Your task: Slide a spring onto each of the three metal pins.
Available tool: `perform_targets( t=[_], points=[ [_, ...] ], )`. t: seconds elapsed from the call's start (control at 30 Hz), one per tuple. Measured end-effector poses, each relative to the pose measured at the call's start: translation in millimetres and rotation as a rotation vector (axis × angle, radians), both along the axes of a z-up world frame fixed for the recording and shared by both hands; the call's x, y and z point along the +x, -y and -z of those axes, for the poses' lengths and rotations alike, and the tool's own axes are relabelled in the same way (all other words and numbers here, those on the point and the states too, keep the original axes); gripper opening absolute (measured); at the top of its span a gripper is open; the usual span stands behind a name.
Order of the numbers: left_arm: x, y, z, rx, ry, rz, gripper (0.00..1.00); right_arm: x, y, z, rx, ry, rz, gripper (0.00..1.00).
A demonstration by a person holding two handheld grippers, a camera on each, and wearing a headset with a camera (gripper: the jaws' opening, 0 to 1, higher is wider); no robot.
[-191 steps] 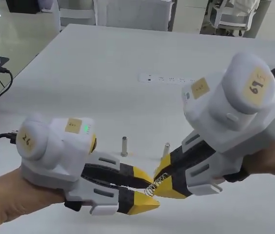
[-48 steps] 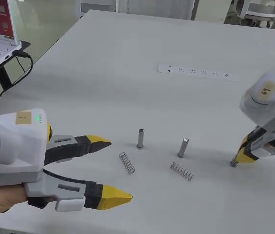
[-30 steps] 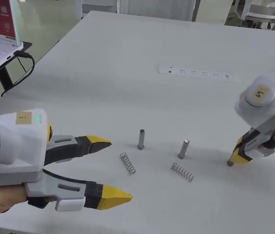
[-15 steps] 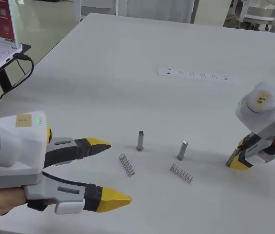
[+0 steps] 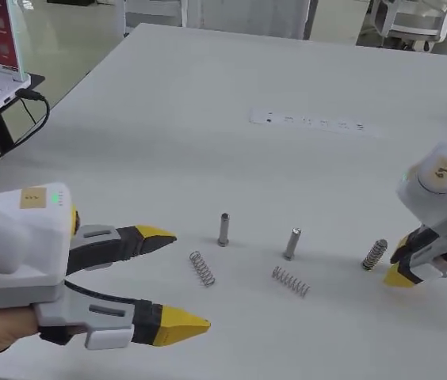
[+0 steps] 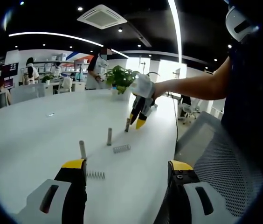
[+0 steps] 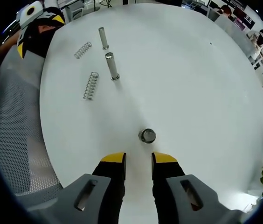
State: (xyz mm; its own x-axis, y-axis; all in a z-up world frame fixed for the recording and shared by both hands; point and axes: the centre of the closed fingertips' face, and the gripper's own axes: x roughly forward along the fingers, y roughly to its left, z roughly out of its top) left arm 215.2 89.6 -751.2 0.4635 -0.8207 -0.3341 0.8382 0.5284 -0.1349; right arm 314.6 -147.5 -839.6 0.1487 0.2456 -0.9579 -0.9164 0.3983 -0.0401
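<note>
Desk (image 5: 168, 119), white, across the whole head view, power strip (image 5: 307, 121) toward upper middle. Left tongs (image 5: 184, 279) at lower left, spread wide, gripping nothing. Right tongs (image 5: 398, 274) at the right edge, nearly shut with a slim gap, also holding nothing, tips just beside the sprung pin (image 5: 374, 254), one spring already seated over it. Same pin seen end-on just above the tips in the right gripper view. Two bare pins upright near centre: left pin (image 5: 223, 229) and middle pin (image 5: 292, 243). Two loose springs flat on the desk just below them: near spring (image 5: 202, 267) and far spring (image 5: 291, 280).

Probably one of three done. Near spring just right of the left tongs' tips, well apart from the right tongs, so better placed for the left. Long axis slanting from upper left to lower right, roughly in line with the gap between the two tips. Closing as is would likely squeeze it end to end. Roll of the hand probably needed, to pinch across the coils.
</note>
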Motion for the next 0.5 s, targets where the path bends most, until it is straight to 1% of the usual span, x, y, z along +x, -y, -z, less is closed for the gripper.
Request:
perform_targets(
  t=[0.2, 0.27, 0.4, 0.5],
  points=[
    [0.7, 2.8, 0.8, -0.001, -0.001, 0.006, 0.67, -12.1, 2.6, 0.7, 0.018, -0.002, 0.018, 0.2],
    [0.7, 3.5, 0.7, -0.001, -0.001, 0.008, 0.67, -15.9, 1.8, 1.0, 0.028, -0.006, 0.025, 0.2],
    [0.3, 4.3, 0.8, -0.001, 0.0, 0.011, 0.67, -19.3, -0.4, 0.0, 0.036, -0.002, 0.025, 0.2],
    [-0.1, 4.4, 0.8, 0.0, 0.001, 0.012, 0.67, -23.5, -4.4, -1.3, 0.053, -0.001, 0.029, 0.2]
  ],
)
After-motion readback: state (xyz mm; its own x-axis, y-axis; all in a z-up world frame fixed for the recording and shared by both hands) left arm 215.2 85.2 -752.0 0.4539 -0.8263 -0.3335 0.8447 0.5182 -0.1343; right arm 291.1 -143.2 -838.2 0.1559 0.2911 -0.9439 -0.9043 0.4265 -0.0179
